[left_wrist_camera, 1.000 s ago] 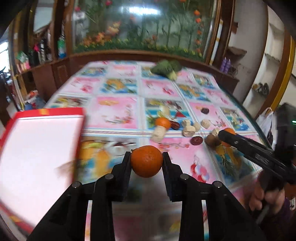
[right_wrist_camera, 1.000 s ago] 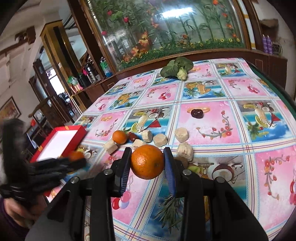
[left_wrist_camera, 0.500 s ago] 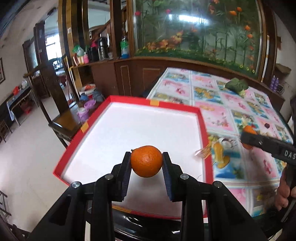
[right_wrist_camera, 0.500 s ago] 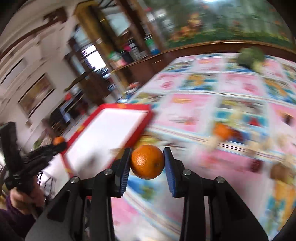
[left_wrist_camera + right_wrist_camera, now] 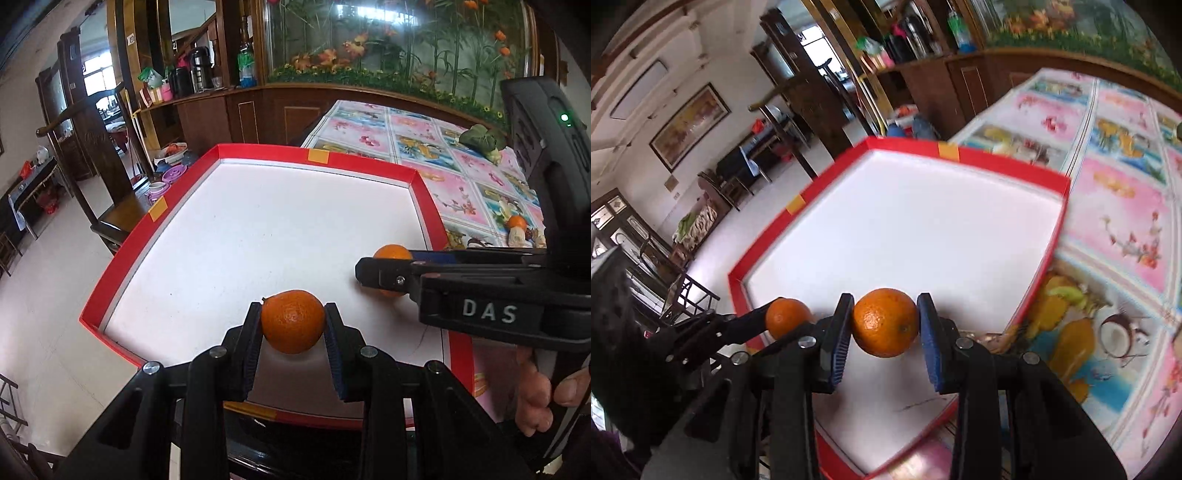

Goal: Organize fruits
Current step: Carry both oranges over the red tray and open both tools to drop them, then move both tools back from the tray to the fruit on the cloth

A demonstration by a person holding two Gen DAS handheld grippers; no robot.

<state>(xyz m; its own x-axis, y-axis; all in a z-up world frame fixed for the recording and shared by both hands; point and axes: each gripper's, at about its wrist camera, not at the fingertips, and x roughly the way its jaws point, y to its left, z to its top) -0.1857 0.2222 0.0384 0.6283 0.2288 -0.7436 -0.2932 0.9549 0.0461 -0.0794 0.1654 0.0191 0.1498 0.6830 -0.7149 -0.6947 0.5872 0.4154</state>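
Two small oranges, both up in the air over the white inside of a red-rimmed tray (image 5: 421,192). One orange (image 5: 292,320) sits pinched between blue pads; the other orange (image 5: 885,322) is clamped likewise, just beside it.

Daylight is pouring in, glaring off the white tray floor (image 5: 280,236). Right wrist view is smearing; edges are bowing, corners darkening.
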